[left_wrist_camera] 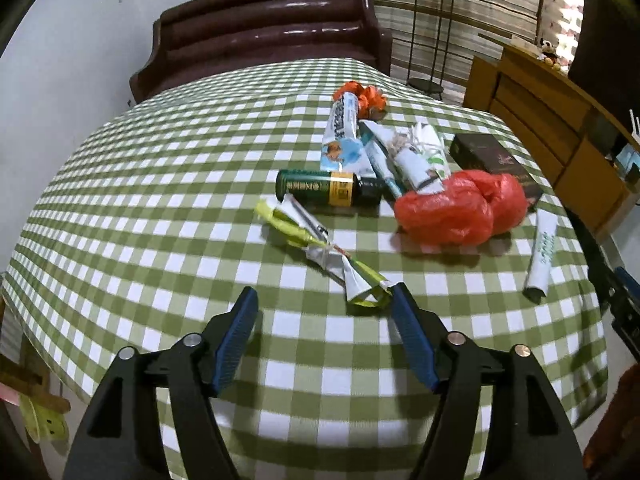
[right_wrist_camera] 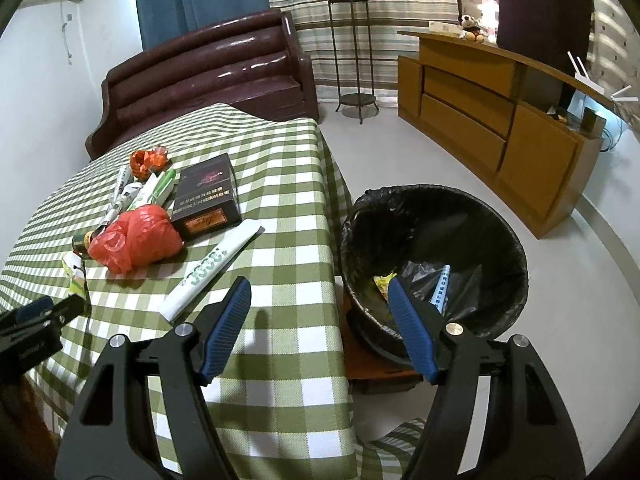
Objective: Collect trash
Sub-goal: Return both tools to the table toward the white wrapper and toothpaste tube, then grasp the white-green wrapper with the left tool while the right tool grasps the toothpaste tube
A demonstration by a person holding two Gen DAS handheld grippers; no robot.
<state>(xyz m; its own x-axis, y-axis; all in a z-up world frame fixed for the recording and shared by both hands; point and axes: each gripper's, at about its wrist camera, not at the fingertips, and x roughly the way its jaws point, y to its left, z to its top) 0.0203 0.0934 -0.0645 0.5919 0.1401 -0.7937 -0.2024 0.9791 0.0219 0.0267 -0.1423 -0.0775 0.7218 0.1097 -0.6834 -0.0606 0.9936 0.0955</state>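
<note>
Left claw [left_wrist_camera: 324, 300] hanging open over the worktop [left_wrist_camera: 160, 184], wrapper [left_wrist_camera: 320, 252] just beyond its tips; right claw [right_wrist_camera: 318, 290] gaping empty across the worktop's edge and bin [right_wrist_camera: 434, 264].

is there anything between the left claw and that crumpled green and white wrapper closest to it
Nothing visible. The left claw is open over bare checked tablecloth, and the green and white wrapper lies just ahead, its near end beside the claw's right-hand finger. The other trash sits beyond it.
</note>
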